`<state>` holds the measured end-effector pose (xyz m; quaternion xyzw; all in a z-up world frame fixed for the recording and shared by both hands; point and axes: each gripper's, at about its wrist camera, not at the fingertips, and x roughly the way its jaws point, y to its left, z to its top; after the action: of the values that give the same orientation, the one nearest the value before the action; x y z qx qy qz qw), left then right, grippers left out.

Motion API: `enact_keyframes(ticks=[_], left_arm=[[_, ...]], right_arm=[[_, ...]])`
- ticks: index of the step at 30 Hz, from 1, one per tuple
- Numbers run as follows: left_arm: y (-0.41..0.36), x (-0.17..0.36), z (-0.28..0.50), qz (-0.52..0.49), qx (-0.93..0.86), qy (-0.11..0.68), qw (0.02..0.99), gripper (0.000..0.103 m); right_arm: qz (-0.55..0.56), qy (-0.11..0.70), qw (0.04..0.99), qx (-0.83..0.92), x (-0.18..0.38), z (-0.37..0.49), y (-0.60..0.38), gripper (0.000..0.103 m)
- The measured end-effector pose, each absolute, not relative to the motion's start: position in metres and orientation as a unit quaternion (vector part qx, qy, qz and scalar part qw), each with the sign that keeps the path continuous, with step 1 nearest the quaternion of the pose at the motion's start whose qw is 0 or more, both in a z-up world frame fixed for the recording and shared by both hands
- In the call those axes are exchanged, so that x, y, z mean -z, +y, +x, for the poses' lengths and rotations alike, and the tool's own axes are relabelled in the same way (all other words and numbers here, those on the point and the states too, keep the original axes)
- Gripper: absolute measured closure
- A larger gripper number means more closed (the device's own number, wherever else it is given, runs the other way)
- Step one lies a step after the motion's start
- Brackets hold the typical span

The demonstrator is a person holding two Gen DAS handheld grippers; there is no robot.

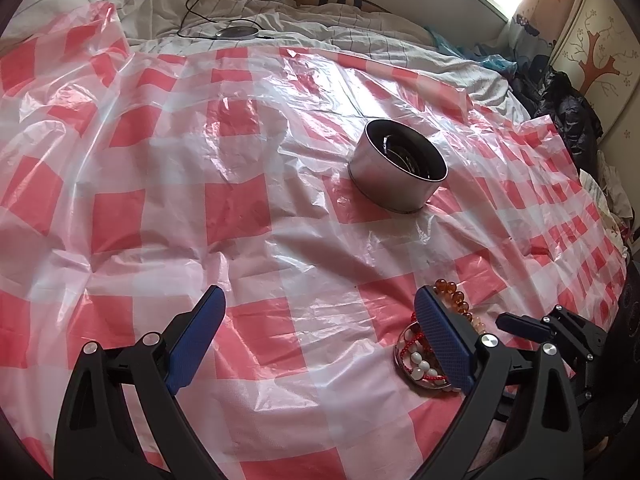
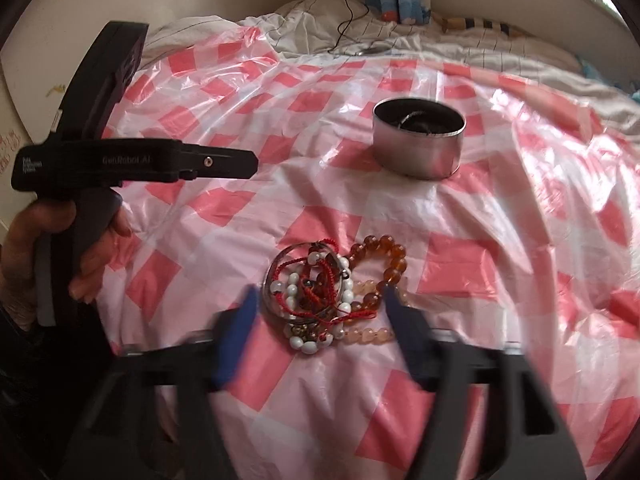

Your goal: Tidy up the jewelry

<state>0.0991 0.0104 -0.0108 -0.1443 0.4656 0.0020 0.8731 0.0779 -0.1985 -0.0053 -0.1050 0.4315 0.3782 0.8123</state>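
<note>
A pile of jewelry [image 2: 320,292] lies on the red-and-white checked plastic sheet: a metal bangle, white beads, red cord and an amber bead bracelet [image 2: 384,264]. My right gripper [image 2: 320,312] is open and blurred, its blue pads on either side of the pile's near part. A round metal tin [image 2: 418,140] stands open farther back, with something dark inside. My left gripper [image 1: 318,312] is open and empty; the pile [image 1: 420,356] lies just behind its right finger. The tin [image 1: 396,166] stands ahead of it.
The checked sheet [image 1: 248,208] covers a rumpled bed. A round grey device with a black cable [image 1: 236,32] lies on the white bedding at the back. Dark clothes [image 1: 568,112] hang off the right side. The left handheld gripper's body [image 2: 120,164] shows at left.
</note>
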Motion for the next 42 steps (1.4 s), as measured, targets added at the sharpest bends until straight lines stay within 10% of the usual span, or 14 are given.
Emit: enact_keyframes(ticks=[6,10,18,23,26,32,34,37,42], left_arm=[[0.012,0.010,0.098,-0.145,-0.001,0.464,0.874,0.012],[0.013,0.010,0.098,-0.145,-0.002,0.465,0.873,0.012],[0.012,0.010,0.097,-0.146,-0.002,0.464,0.874,0.012],[0.013,0.010,0.097,-0.145,-0.002,0.464,0.874,0.012],[0.013,0.010,0.097,-0.145,-0.002,0.464,0.874,0.012],[0.013,0.008,0.096,-0.148,-0.001,0.462,0.875,0.011],[0.013,0.008,0.096,-0.148,-0.001,0.461,0.875,0.011],[0.013,0.008,0.096,-0.149,-0.001,0.461,0.875,0.012],[0.013,0.008,0.096,-0.149,-0.001,0.461,0.875,0.012]], right_arm=[[-0.119,0.449,0.804,-0.373,0.016,0.080,-0.194,0.056],[-0.117,0.453,0.801,-0.374,0.017,0.082,-0.195,0.094],[-0.062,0.420,0.817,-0.389,-0.004,0.082,-0.212,0.102],[-0.042,0.437,0.812,-0.385,-0.001,0.090,-0.216,0.095],[-0.081,0.439,0.810,-0.381,0.006,0.083,-0.203,0.033],[-0.116,0.447,0.801,-0.381,0.014,0.076,-0.194,0.033],[-0.119,0.457,0.793,-0.385,0.020,0.077,-0.194,0.069],[-0.117,0.467,0.788,-0.385,0.022,0.078,-0.195,0.096],[-0.089,0.448,0.797,-0.396,0.009,0.071,-0.203,0.099]])
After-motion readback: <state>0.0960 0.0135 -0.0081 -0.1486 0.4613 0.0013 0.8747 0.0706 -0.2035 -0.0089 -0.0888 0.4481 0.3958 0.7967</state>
